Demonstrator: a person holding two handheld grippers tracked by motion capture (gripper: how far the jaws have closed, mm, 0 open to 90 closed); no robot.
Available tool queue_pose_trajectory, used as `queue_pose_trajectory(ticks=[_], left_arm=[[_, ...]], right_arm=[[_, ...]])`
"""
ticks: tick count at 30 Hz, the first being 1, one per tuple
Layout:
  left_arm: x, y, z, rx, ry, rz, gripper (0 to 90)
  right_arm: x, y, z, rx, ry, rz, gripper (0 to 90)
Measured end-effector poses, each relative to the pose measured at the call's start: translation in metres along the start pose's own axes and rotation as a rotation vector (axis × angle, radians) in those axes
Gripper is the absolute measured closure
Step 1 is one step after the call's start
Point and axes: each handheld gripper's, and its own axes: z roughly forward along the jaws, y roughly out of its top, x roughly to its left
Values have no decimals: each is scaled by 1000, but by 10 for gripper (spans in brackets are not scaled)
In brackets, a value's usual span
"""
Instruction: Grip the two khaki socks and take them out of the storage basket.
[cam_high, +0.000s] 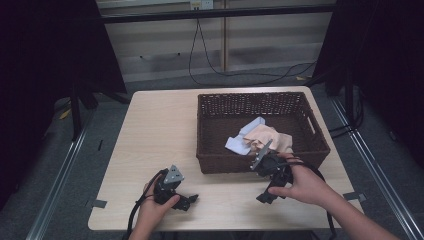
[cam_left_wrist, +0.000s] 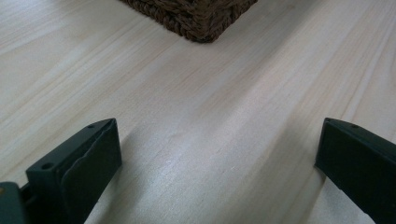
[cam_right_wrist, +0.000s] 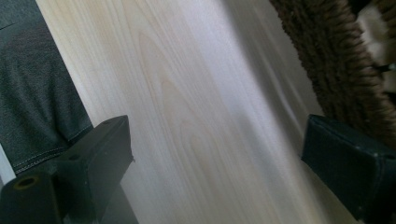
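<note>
Left gripper (cam_left_wrist: 219, 154) — jaws wide, empty, low over the pale wood worktop (cam_high: 160, 130); wicker basket (cam_high: 260, 102) corner ahead of the jaws. Right gripper (cam_right_wrist: 215, 158) — jaws wide, empty; basket wall touching or just beside one jaw. Folded cloths (cam_high: 260, 137) inside the basket.

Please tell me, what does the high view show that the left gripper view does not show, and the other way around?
The high view alone shows folded cloths lying inside the basket, plus both hands and the right gripper. The left gripper view alone shows the left gripper up close, its jaws wide apart with nothing between them. Both show the wooden table and a corner of the woven basket.
</note>
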Motion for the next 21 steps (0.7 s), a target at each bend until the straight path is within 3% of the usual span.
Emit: queue_pose_trajectory(ticks=[8,21], left_arm=[[0,0,0,0,0,0,0],[-1,0,1,-9,-3,-12,0]], right_arm=[[-2,10,-21,17,22,5,91],[-16,27,-66,-13,31,18,93]])
